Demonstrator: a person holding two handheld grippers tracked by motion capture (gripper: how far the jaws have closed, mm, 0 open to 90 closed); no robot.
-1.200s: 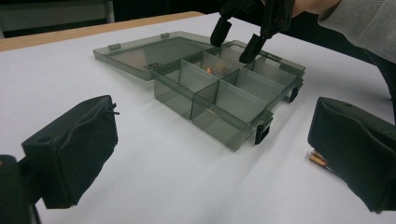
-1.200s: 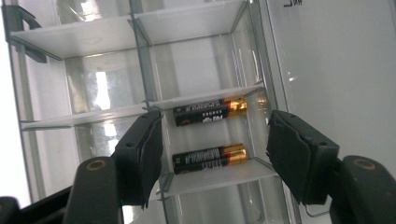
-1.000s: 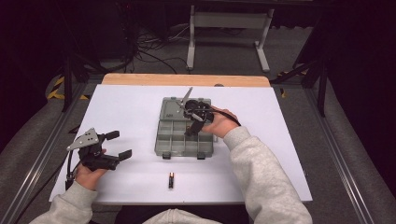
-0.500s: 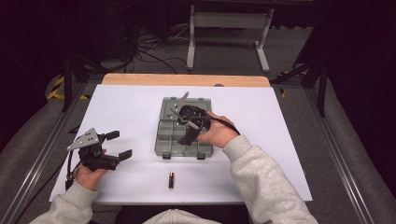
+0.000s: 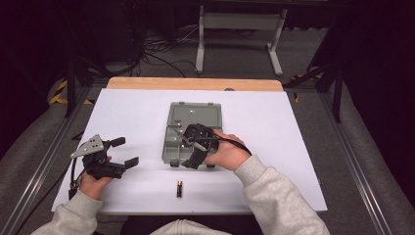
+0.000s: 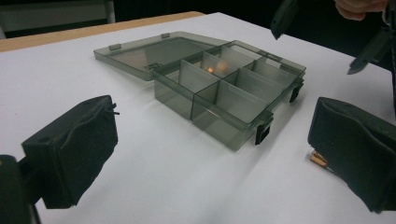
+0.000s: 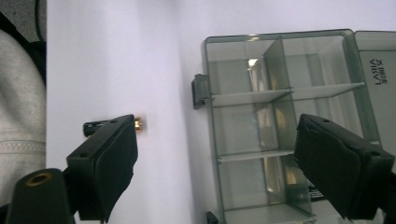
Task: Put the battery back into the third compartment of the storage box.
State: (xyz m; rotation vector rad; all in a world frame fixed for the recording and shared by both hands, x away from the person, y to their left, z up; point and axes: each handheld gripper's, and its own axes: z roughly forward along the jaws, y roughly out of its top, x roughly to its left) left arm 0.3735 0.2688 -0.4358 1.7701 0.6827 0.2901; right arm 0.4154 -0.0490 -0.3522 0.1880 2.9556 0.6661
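Battery (image 5: pixel 179 188) lay loose on the tabletop (image 5: pixel 293 127), just below the right gripper (image 5: pixel 192 152), whose fingers (image 7: pixel 109 154) had just been opening and stood released with nothing between them, over the near edge of the open organizer box (image 5: pixel 188 129). Battery looked small, light, rigid, smooth and prone to roll; best pinched across its middle. Left gripper (image 5: pixel 122 152) sat well apart to the side, fingers (image 6: pixel 74 154) spread and empty.

Grey sleeves (image 5: pixel 274 196); 2 black padded grippers, cabled.
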